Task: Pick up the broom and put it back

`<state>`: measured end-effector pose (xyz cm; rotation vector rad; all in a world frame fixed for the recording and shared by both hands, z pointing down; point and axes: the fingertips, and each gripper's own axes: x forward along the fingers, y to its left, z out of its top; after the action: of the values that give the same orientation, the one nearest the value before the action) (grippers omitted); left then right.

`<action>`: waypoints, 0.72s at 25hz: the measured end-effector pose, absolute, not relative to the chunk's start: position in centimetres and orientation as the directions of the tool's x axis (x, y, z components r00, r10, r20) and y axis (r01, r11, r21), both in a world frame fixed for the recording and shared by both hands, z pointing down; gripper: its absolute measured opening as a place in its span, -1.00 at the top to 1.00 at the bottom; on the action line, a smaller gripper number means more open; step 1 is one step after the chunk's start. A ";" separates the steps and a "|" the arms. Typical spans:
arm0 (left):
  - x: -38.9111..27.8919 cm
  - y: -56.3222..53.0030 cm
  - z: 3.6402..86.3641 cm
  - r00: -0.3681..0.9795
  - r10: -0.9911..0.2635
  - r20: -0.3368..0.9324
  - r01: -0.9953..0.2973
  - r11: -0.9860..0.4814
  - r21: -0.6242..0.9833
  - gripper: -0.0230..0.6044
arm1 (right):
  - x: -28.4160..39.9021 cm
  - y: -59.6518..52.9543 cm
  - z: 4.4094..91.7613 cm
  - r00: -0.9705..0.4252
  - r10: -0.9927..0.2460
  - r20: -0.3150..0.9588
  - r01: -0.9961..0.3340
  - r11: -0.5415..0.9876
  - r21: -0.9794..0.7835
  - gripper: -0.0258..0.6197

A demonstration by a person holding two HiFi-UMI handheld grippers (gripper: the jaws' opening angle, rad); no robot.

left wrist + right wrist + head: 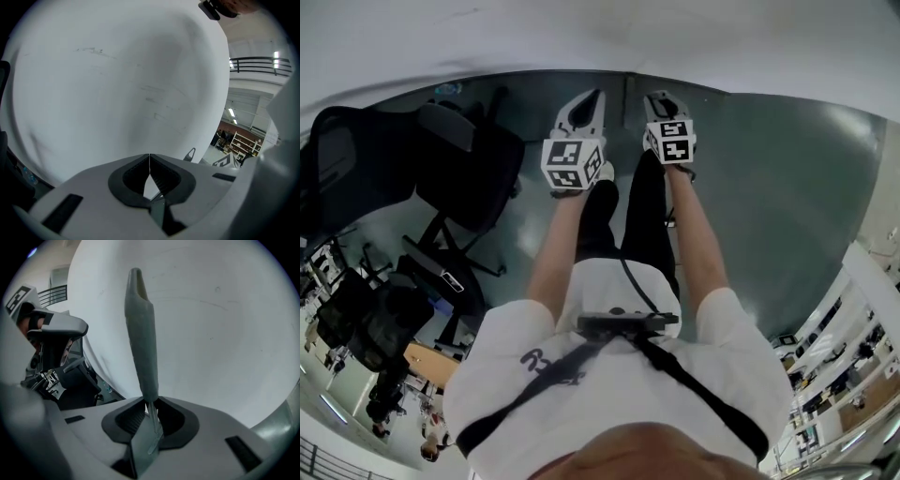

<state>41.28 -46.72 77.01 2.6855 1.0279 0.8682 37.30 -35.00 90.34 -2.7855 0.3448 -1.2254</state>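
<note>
Jaws on our right gripper (150, 414) pinch the grey broom handle (140, 338), which sticks up before a white wall (225, 333). Our left gripper (149, 174) is closed on nothing. We think the picking up is done and the putting back is left.

A large open-plan office or lab hall: black swivel office chairs (469, 169) on a grey floor (769, 206), stocked shelves (246, 143), a mezzanine railing (260, 63), strip lights (233, 113) overhead.

R tongs (149, 405) round broom handle (140, 333); chairs (464, 169) left; wall (225, 310) ahead.
</note>
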 end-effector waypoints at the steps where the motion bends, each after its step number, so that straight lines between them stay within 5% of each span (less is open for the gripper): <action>1: 41.4 -46.8 77.4 0.599 0.649 0.470 0.569 -0.757 0.321 0.89 | 38.0 -35.1 90.6 0.654 -0.242 0.717 -0.176 -0.970 -0.168 0.64; 12: 43.4 -47.5 79.9 0.600 0.643 0.476 0.553 -0.763 0.335 0.89 | 42.1 -38.3 95.2 0.555 -0.365 0.748 -0.340 -0.920 -0.196 0.64; 18: 44.1 -48.5 81.0 0.608 0.628 0.485 0.531 -0.776 0.340 0.89 | 43.1 -42.8 96.1 0.455 -0.523 0.721 -0.568 -0.794 -0.218 0.64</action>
<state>44.09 -48.54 81.00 2.6695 0.9703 0.9004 43.05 -42.83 96.07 -2.7252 1.0229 -1.3192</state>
